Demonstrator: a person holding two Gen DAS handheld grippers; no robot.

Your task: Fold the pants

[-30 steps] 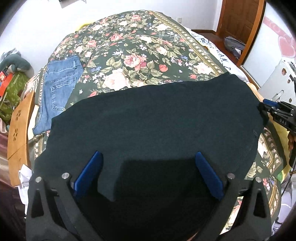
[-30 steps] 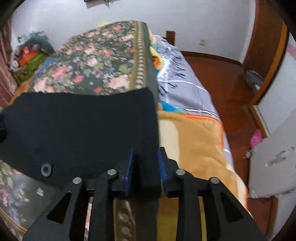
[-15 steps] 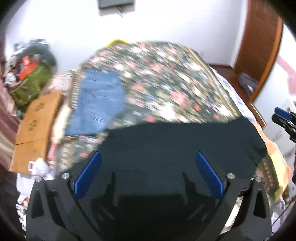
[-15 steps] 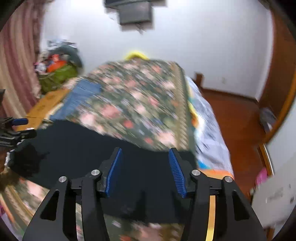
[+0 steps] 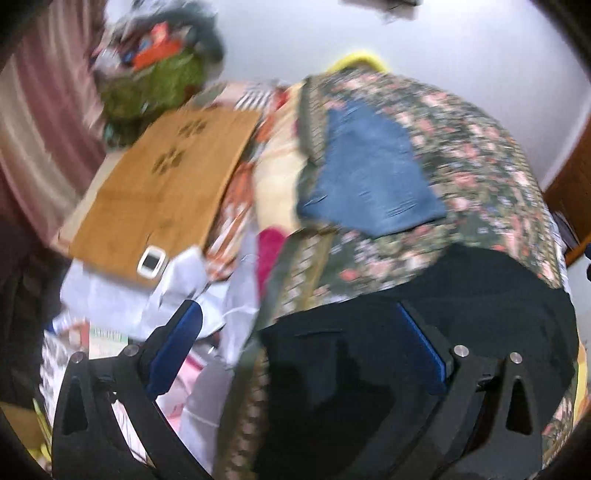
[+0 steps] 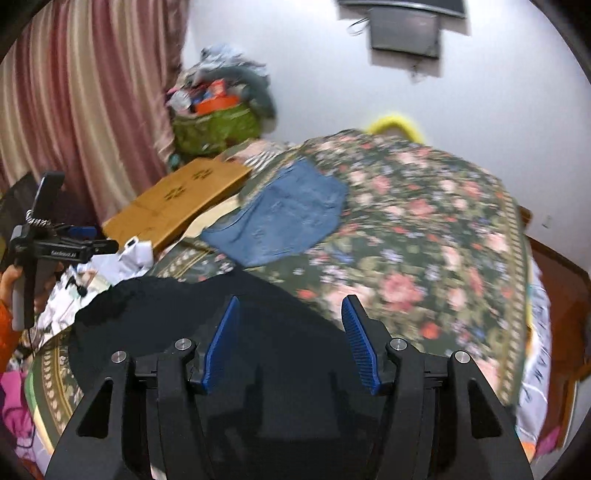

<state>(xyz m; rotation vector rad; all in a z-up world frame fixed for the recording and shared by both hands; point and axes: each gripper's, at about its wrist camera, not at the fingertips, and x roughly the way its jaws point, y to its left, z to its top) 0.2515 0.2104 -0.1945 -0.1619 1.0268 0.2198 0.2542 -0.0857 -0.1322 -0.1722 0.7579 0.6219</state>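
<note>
In the left wrist view, the left gripper (image 5: 295,332) stood wide apart, gripping nothing, above the black pants (image 5: 461,314) lying on the floral bedspread (image 5: 480,147); no writing was legible. Only this view showed a phone (image 5: 151,261) on the wooden board (image 5: 159,184).

In the right wrist view, the right gripper (image 6: 290,325) was opening, clamping nothing, over the pants (image 6: 155,314). Only here appeared the left gripper (image 6: 107,245), its label unreadable, jeans (image 6: 288,214) beyond.

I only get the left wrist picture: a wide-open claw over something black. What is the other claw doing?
Observer: The right claw hangs over the same black pants. Its jaws are opening, with nothing between them.
Operator: Who holds my claw?
Observer: A hand with an orange sleeve grips the left claw by its handle.
Operator: Anything on the wall?
Observer: A dark screen is mounted high up there.
</note>
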